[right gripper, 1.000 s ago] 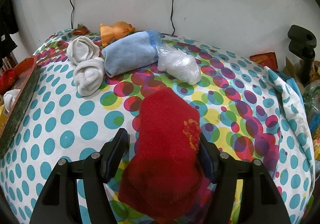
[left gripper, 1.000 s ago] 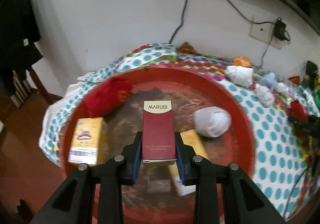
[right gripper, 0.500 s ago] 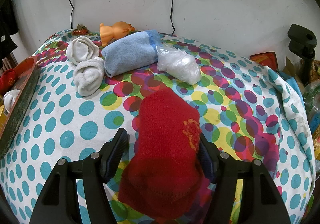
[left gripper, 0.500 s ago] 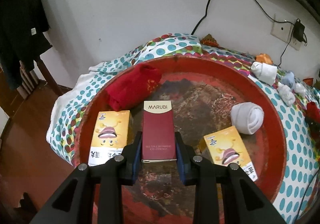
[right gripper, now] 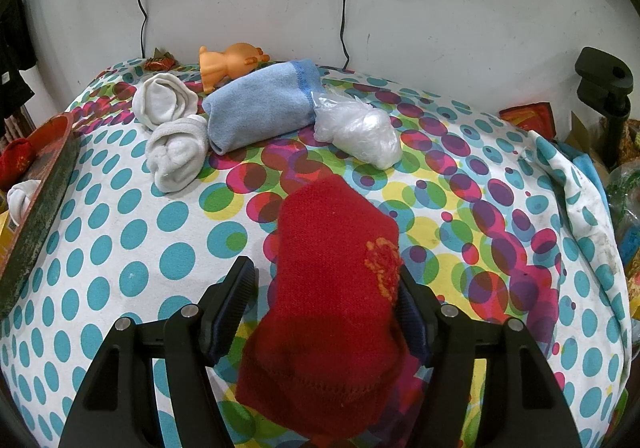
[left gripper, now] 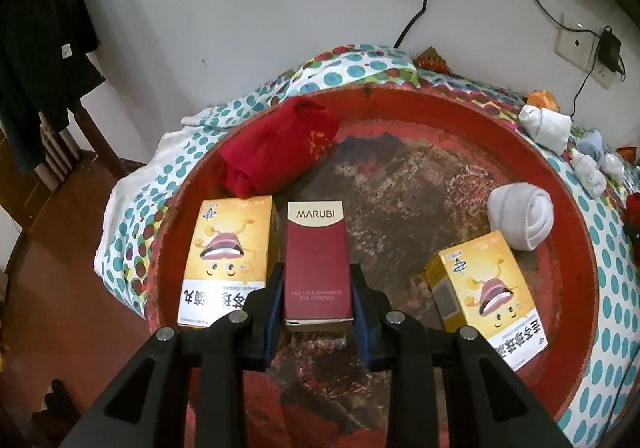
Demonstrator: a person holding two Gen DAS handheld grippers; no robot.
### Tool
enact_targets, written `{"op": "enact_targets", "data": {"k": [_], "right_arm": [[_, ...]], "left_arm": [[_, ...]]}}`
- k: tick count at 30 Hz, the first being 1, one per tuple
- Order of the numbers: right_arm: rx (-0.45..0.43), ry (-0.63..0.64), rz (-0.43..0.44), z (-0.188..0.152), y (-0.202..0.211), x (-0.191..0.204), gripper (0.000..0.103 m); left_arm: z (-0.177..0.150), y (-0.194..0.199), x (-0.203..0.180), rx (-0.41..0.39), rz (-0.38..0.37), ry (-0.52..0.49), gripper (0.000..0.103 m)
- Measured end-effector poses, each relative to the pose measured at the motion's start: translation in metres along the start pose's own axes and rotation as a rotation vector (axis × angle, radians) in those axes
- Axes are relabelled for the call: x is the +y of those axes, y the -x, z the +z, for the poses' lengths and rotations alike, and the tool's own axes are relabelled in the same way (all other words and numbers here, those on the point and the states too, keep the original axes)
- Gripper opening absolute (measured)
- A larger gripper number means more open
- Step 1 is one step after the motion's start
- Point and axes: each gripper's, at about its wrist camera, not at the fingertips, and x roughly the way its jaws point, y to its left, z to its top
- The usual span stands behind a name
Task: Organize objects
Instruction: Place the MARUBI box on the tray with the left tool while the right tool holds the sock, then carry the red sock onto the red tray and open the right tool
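Observation:
My left gripper (left gripper: pixel 316 284) is shut on a dark red MARUBI box (left gripper: pixel 316 256) and holds it over the round red tray (left gripper: pixel 576 216), beside a yellow cartoon box (left gripper: pixel 228 260). A second yellow box (left gripper: pixel 486 288), a white rolled sock (left gripper: pixel 520 218) and a red sock (left gripper: pixel 276 144) lie in the tray. My right gripper (right gripper: pixel 324 284) is open around a red sock (right gripper: pixel 332 296) lying on the dotted cloth; the left finger stands apart from the sock, the right one is at its edge.
Beyond the red sock lie two white rolled socks (right gripper: pixel 168 128), a blue rolled towel (right gripper: pixel 260 104), a clear plastic bag (right gripper: pixel 356 128) and an orange toy (right gripper: pixel 228 62). The tray's edge (right gripper: pixel 36 216) is at the left. Wall sockets and cables are behind.
My left gripper has carried the MARUBI box to the left over the tray, next to the left yellow box. The right gripper and red sock have not moved.

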Motion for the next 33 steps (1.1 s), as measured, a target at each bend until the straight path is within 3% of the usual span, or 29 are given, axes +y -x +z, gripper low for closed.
{"op": "enact_targets", "data": {"k": [9,11,14,22,29,33], "right_arm": [[0.002,-0.006,0.004,0.0,0.0,-0.001,0.066],[0.002,-0.006,0.004,0.0,0.0,-0.001,0.066],[0.002,-0.006,0.004,0.0,0.0,0.0,0.066],[0.002,-0.005,0.004,0.0,0.0,0.0,0.066],[0.002,-0.005,0.002,-0.001,-0.001,-0.001,0.066],[0.012,-0.033,-0.007,-0.001,-0.003,-0.006,0.078]], "left_arm": [[-0.004,-0.003,-0.002,0.015,0.002,-0.014,0.031],[-0.004,-0.003,0.0,0.02,-0.002,-0.002,0.042],[-0.005,0.0,-0.001,0.025,-0.003,-0.004,0.043],[-0.014,0.021,0.0,-0.02,-0.016,0.007,0.043],[-0.044,0.058,-0.004,-0.077,-0.039,0.021,0.043],[-0.068,0.075,-0.011,-0.119,-0.057,0.007,0.043]]}}
